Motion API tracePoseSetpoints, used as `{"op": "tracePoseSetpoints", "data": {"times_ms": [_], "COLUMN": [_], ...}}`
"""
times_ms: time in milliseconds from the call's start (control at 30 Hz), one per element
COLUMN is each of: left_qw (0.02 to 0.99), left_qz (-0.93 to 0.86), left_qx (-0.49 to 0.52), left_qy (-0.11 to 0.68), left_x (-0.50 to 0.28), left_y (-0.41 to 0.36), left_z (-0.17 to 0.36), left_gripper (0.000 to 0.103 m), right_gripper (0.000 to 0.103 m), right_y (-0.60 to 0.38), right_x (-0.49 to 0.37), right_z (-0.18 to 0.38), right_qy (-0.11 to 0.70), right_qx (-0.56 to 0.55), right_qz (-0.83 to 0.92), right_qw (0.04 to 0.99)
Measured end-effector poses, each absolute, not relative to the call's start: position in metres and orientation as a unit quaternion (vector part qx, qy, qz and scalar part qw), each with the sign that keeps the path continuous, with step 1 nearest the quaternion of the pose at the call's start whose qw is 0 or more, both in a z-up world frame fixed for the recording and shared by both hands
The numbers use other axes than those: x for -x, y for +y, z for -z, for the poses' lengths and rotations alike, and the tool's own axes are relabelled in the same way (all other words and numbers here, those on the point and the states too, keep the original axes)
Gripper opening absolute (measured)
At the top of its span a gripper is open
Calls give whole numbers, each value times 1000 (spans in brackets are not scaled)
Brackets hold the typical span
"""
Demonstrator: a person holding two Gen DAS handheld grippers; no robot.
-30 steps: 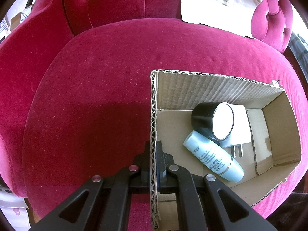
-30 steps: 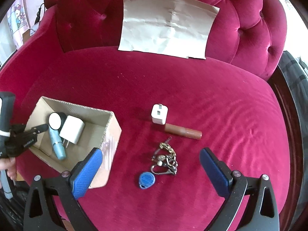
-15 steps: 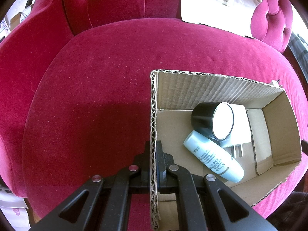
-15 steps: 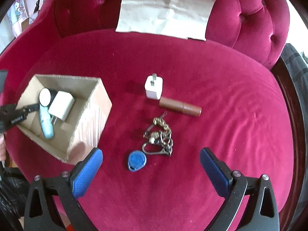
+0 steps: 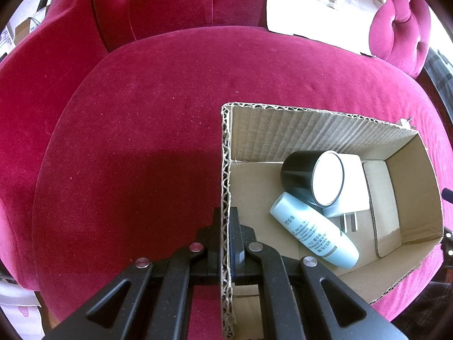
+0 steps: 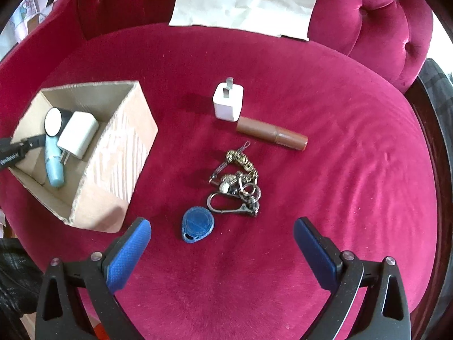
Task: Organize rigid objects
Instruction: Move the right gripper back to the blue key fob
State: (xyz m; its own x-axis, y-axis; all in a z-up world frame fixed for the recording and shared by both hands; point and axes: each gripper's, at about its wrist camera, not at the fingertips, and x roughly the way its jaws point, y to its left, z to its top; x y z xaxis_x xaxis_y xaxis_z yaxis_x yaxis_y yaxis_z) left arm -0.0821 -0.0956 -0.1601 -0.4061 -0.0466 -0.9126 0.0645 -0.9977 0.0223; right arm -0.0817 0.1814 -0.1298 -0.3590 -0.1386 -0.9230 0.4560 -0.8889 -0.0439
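Observation:
My left gripper [image 5: 225, 226] is shut on the near wall of a cardboard box [image 5: 283, 133] on the red seat. In the box lie a black jar [image 5: 300, 175], a light blue bottle [image 5: 314, 232] and a white charger [image 5: 354, 181]. The box also shows at the left of the right wrist view [image 6: 119, 164]. My right gripper [image 6: 222, 240] is open and empty above the seat. Just ahead of it lie a blue key fob [image 6: 197, 224] and a keychain bunch [image 6: 237, 184]. Farther off lie a brown tube [image 6: 271, 133] and a white plug adapter [image 6: 228, 103].
A sheet of pale paper [image 6: 246, 0] leans on the tufted red backrest [image 6: 396, 28]. The red velvet seat [image 6: 339, 198] slopes off at its rounded edges. Boxes and clutter [image 5: 22, 28] stand beyond the left armrest.
My right gripper has moved forward and down toward the keys and fob, so they look larger and nearer. My left gripper and the box have not moved.

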Motion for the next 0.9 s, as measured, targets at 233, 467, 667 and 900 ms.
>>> {"op": "tracePoseSetpoints", "data": {"times_ms": [233,467,667,900], "left_qw": [33,33,34,33], "left_qz": [839,838,838,838], "left_qx": [-544,-544,-544,-544], "left_qy": [8,10,10,9], "left_x": [82,82,81,81], "left_y": [-95,-95,-92,-92], "left_z": [160,160,159,160], "left_gripper": [3,3,3,3], "right_gripper": [103,100,100,73], "right_y": [176,174,177,176], "right_x": [84,86,89,84], "right_z": [142,154,156,150], "right_qy": [150,156,140,136], "right_qx": [-546,-556,-565,-557], "right_qz": [804,795,791,795], "right_qw": [184,184,188,198]}}
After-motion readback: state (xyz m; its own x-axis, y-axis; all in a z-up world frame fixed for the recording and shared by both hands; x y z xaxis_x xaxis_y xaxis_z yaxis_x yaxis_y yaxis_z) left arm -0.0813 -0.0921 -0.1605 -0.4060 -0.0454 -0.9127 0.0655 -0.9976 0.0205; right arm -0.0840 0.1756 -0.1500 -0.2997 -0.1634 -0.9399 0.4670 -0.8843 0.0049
